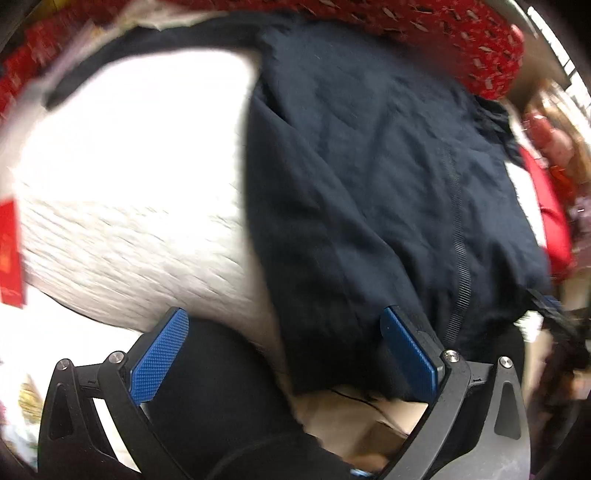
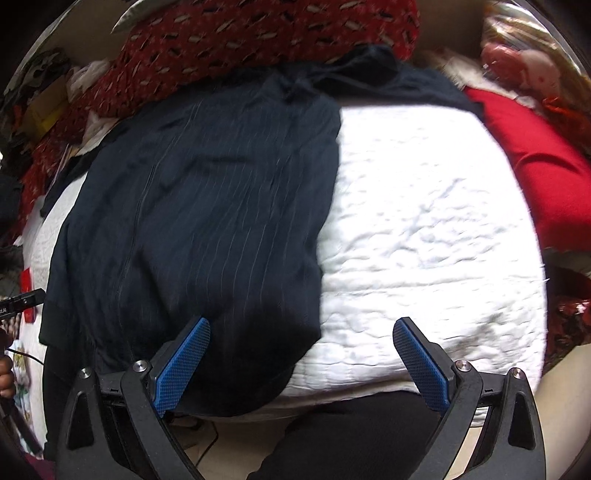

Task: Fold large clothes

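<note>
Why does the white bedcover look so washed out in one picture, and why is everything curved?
Left wrist view: the white quilt is overexposed to a blank glow, with motion blur smearing its texture. Right wrist view: sharper, so the quilt's stitching and the dark jacket pinstripes show, though edges blur slightly. Both views: fisheye lenses bulge the scene and darken the corners.

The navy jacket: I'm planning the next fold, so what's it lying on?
The navy jacket lies on a white quilted cover. What the jacket covers can't be seen. Both grippers are open.

A white quilted bedspread (image 2: 424,221) lies brightly lit, ringed by a red patterned blanket (image 2: 258,33).
</note>
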Available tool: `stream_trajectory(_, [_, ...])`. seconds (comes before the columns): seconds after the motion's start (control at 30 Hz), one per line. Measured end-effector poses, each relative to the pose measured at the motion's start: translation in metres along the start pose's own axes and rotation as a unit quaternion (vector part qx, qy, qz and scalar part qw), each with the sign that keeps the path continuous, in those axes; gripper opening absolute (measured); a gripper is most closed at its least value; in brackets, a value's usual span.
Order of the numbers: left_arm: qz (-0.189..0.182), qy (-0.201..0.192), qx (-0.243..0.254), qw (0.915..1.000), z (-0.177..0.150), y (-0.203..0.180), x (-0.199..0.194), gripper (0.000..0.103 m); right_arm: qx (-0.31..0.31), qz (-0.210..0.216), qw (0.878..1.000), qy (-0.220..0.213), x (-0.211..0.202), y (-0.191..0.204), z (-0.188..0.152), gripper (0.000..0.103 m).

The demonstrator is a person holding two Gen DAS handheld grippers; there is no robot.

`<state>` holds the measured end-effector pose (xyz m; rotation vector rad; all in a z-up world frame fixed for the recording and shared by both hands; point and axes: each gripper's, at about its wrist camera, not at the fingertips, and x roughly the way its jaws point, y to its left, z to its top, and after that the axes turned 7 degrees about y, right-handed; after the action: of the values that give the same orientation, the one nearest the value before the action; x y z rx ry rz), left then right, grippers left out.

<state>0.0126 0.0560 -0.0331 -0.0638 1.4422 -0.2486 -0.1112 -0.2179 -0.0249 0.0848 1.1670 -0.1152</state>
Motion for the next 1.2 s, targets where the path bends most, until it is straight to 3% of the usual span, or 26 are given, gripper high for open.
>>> stream_trajectory(0.07, [-0.046, 0.013, 0.003, 0.9989, -0.003, -0.01, 0.003, 0.103, 0.006, 0.011, 1.0, 0.007, 0.012, 0.0, 0.001, 0.098])
stream_trajectory(0.17, [-0.073, 0.031, 0.025, 0.9965, -0.004, -0.03, 0.007, 0.103, 0.026, 0.05, 0.998, 0.012, 0.024, -0.002, 0.005, 0.095])
stream_trajectory(0.3, [-0.077, 0.038, 0.055, 0.9948, -0.004, -0.052, 0.005, 0.103, 0.034, 0.087, 0.996, 0.004, 0.02, -0.004, 0.005, 0.093])
stream_trajectory(0.5, [-0.027, 0.065, 0.041, 0.9967, 0.009, -0.054, 0.027, 0.103, 0.005, 0.073, 0.996, -0.049, 0.002, -0.019, 0.008, 0.095])
stream_trajectory(0.53, [-0.028, 0.065, 0.032, 0.997, 0.009, -0.051, 0.032, 0.096, -0.007, 0.069, 0.996, -0.053, 0.003, -0.017, 0.009, 0.095])
stream_trajectory(0.57, [-0.03, 0.065, 0.022, 0.9972, 0.01, -0.048, 0.033, 0.077, -0.029, 0.071, 0.995, -0.056, 0.005, -0.013, 0.01, 0.09])
stream_trajectory(0.6, [-0.033, 0.068, 0.018, 0.997, 0.01, -0.045, 0.034, 0.064, -0.047, 0.084, 0.994, -0.055, 0.007, -0.009, 0.009, 0.081])
stream_trajectory(0.63, [-0.042, 0.075, 0.013, 0.9962, 0.011, -0.041, 0.033, 0.034, -0.07, 0.108, 0.991, -0.047, 0.009, -0.003, 0.007, 0.039])
stream_trajectory(0.67, [-0.059, 0.081, 0.003, 0.9949, 0.012, -0.035, 0.029, 0.013, -0.094, 0.137, 0.986, -0.024, 0.011, 0.004, 0.006, 0.005])
stream_trajectory(0.73, [-0.082, 0.071, -0.018, 0.9939, 0.013, -0.021, 0.013, 0.011, -0.114, 0.156, 0.981, 0.005, 0.008, 0.01, 0.008, 0.005])
stream_trajectory(0.9, [-0.115, 0.025, -0.049, 0.9919, 0.012, 0.008, -0.026, 0.011, -0.089, 0.228, 0.966, -0.077, -0.079, -0.016, 0.02, 0.005])
stream_trajectory(0.97, [-0.114, 0.042, -0.061, 0.9907, 0.01, 0.014, -0.012, 0.015, -0.08, 0.209, 0.971, -0.082, -0.087, -0.019, 0.021, 0.006])
stream_trajectory(1.03, [-0.11, 0.075, -0.08, 0.9879, 0.003, 0.022, 0.007, 0.015, -0.061, 0.177, 0.981, -0.049, -0.065, -0.018, 0.026, 0.009])
stream_trajectory(1.07, [-0.106, 0.092, -0.084, 0.9864, 0.0, 0.023, 0.017, 0.015, -0.038, 0.153, 0.987, -0.009, -0.04, -0.017, 0.026, 0.009])
stream_trajectory(1.17, [-0.08, 0.113, -0.082, 0.987, -0.012, 0.027, 0.027, 0.015, 0.001, 0.117, 0.989, 0.089, 0.018, -0.021, 0.012, 0.01])
stream_trajectory(1.2, [-0.075, 0.11, -0.08, 0.9878, -0.015, 0.029, 0.022, 0.015, 0.003, 0.114, 0.988, 0.102, 0.025, -0.021, 0.008, 0.01])
